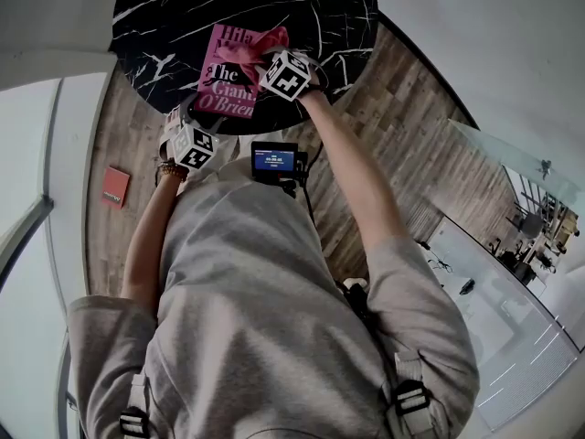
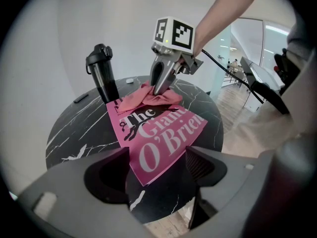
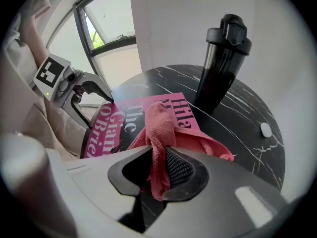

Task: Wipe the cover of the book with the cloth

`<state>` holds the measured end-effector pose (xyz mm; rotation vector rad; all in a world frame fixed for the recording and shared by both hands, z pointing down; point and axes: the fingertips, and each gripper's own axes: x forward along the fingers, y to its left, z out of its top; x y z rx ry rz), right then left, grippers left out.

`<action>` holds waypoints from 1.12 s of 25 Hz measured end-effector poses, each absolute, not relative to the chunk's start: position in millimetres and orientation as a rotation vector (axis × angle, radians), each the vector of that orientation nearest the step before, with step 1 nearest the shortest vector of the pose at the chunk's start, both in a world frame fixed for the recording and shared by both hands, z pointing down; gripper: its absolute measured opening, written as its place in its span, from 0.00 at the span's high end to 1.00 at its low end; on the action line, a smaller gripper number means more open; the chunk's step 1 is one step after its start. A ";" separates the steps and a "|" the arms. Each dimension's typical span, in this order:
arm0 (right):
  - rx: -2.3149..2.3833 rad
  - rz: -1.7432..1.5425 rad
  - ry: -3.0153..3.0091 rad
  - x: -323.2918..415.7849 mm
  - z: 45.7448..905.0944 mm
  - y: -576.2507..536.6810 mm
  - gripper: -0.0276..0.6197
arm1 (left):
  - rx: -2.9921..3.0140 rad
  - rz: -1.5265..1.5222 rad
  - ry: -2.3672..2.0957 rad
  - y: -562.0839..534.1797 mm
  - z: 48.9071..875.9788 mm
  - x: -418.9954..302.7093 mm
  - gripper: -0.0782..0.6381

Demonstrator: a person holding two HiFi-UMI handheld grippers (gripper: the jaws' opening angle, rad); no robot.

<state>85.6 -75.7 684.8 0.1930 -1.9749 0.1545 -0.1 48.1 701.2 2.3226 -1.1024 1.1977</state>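
Pinching the pink cloth [image 3: 163, 128] tight between its jaws, the right gripper [image 2: 159, 90] holds it on the book [image 2: 163, 138], which lies flat on a black marble table [image 2: 74, 133]. A black bottle [image 2: 101, 73] stands just behind the book, and the left gripper [image 2: 158, 167] hovers with its jaws apart at the book's near corner.

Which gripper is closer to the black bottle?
Right. The right gripper holds the cloth on the book near the bottle; the left gripper sits at the opposite corner, farther away.

One round black marble-patterned surface [image 2: 74, 133] carries one bright pink paperback book [image 2: 163, 138], one crumpled coral-pink cloth [image 2: 148, 98], one tall black lidded bottle [image 2: 101, 73] and one small white oval piece [image 3: 266, 129]. Two grippers: left gripper [image 2: 158, 170], right gripper [image 3: 156, 175].
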 end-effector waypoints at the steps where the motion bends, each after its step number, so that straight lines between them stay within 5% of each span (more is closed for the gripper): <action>1: 0.190 0.157 -1.976 85.3 684.6 -74.0 0.83 | 2.324 1.199 -1.102 47.9 701.4 0.0 0.40; 28: -0.013 0.163 -1.973 73.7 686.1 11.5 0.83 | 2.330 1.197 -1.102 48.2 701.0 0.4 0.40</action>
